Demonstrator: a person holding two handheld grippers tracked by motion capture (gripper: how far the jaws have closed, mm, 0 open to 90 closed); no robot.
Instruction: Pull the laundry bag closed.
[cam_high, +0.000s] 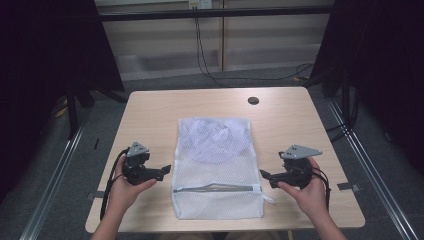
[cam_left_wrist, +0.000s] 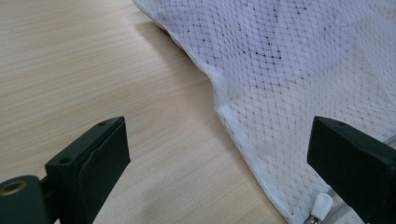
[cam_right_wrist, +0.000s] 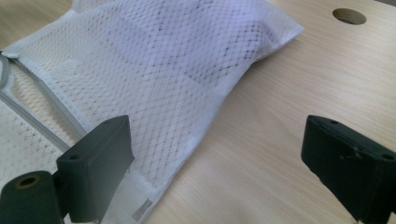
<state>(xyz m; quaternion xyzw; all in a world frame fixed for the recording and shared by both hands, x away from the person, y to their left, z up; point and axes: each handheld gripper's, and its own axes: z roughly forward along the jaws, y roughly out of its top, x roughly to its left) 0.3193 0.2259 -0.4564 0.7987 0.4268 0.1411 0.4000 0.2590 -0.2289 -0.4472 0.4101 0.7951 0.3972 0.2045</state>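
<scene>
Mesh bag (cam_high: 218, 167): I see a white net laundry bag lying flat at the middle of the table, long axis running away from me, with a pale lilac garment (cam_high: 214, 141) showing through the mesh in its far half.
Zip (cam_high: 218, 188): runs across the near end of the bag; it looks closed or nearly so, slightly bowed, with its white pull tab (cam_high: 268, 197) at the right end. The left gripper view shows a small white tab (cam_left_wrist: 321, 205) at the bag's near corner.
Left gripper (cam_high: 164, 170): I hold it just beside the bag's left edge, jaws spread wide with nothing between them; its own view has the bag's hem running between the two pads.
Right gripper (cam_high: 265, 175): just beside the bag's right edge, jaws likewise wide apart and empty, bare tabletop and the bag's seam between them.
Progress: my reading is that the garment is already bagged, and neither gripper has a grip yet. Whether the zip needs finishing or opening, I cannot tell.
Table (cam_high: 150, 115): light wood grain, a round cable hole (cam_high: 253, 100) near the far edge, right of centre.
Room: grey floor, black curtains (cam_high: 45, 55) on both sides, pale wall panel with cables (cam_high: 205, 60) hanging behind.
</scene>
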